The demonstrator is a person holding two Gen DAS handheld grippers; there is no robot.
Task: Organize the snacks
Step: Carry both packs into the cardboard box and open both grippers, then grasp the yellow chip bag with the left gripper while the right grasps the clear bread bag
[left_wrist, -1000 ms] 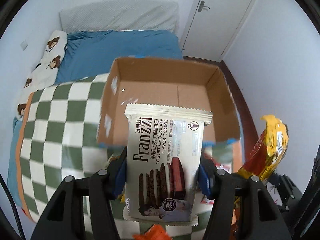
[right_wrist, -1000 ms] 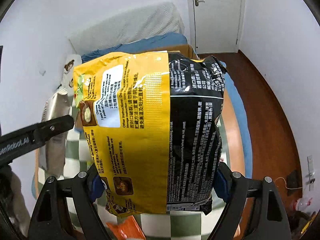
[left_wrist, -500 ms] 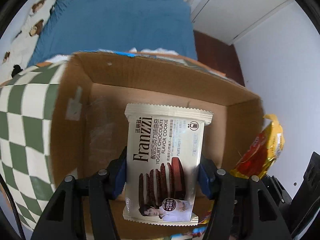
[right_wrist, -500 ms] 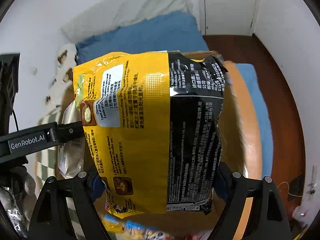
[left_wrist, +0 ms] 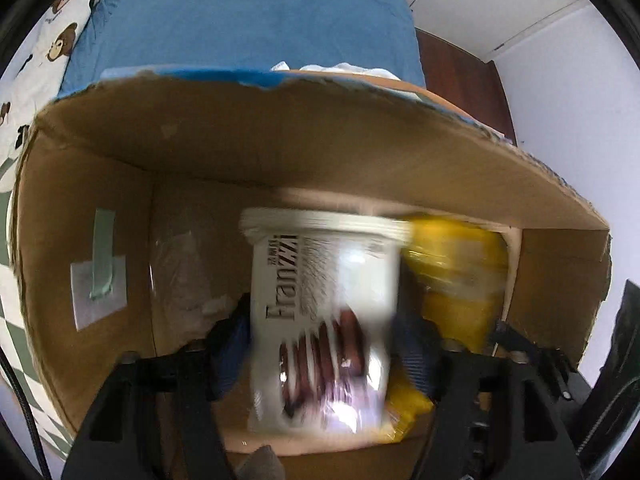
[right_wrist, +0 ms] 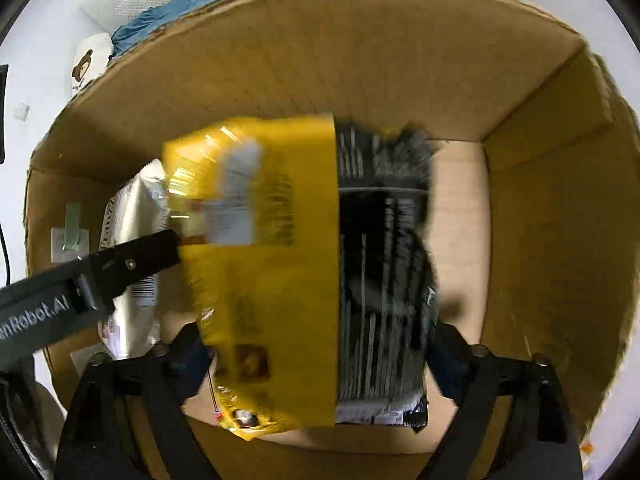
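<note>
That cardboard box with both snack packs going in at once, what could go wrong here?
Two risks, as far as the blurred frames show.

1. Crowding: the white cookie pack and the yellow and black bag sit side by side inside the cardboard box, so one gripper's fingers may knock the other pack on the way out.

2. Untidy landing: both packs look upright and gripped near their lower ends, so on release they might tip over or lean on each other.

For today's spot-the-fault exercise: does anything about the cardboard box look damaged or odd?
Yes. The cardboard box has a ragged, torn far rim with blue tape peeling along it, and a taped paper patch on its left inner wall. The cookie pack and yellow bag look intact, though blurred.
</note>
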